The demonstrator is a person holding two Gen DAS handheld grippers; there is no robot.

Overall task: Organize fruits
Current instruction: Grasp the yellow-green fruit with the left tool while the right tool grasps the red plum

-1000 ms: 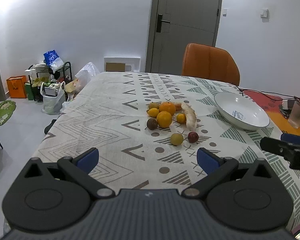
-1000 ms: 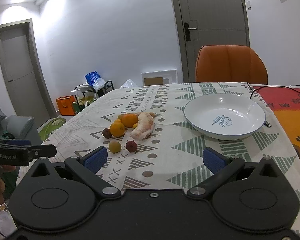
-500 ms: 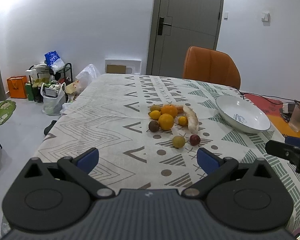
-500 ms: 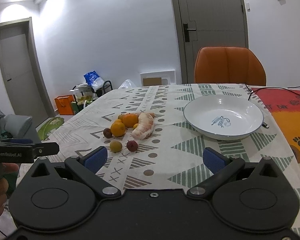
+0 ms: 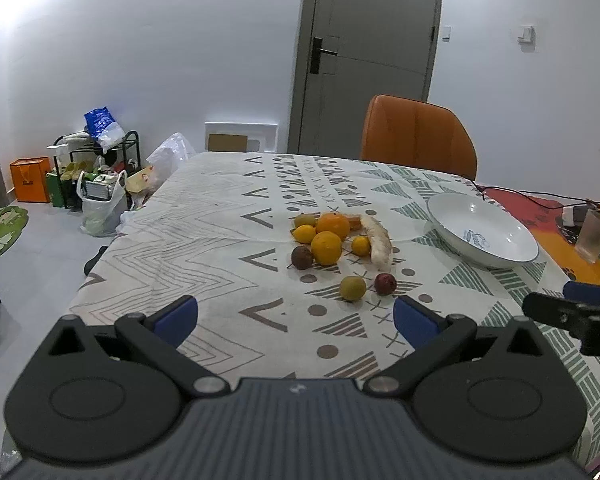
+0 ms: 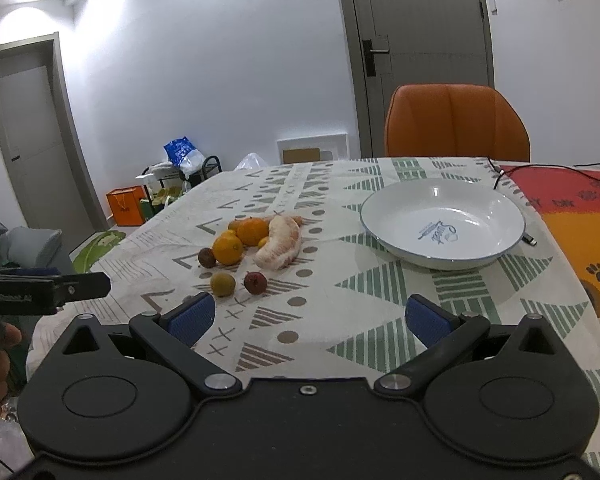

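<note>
While both tongs are hovering over the near edge of the table, the left gripper (image 5: 296, 316) and the right gripper (image 6: 306, 320) are each standing wide open, blue pads far apart, holding nothing.

Ahead of them, a loose cluster of small round fruits (image 5: 326, 242) is lying on the patterned white tablecloth (image 5: 204, 240), near the middle of the table. Two round orange citrus fruits (image 6: 228, 249) are sitting at its centre, touching smaller yellow ones. A long pale peeled pomelo segment (image 6: 279, 247) is lying along the cluster's right side. Nearest the tongs, a small greenish-yellow fruit (image 6: 222, 283) and a small dark red fruit (image 6: 255, 282) are resting just beside each other, a little apart from the rest.

To the right, a wide, shallow white ceramic bowl with a thin blue rim (image 6: 500, 256) is sitting empty.

These fruits are likely light, firm and prone to rolling, so gripping each across its widest part seems wise. By contrast, the pomelo segment looks soft and may tear, so gentle pressure at its middle is advisable.
</note>
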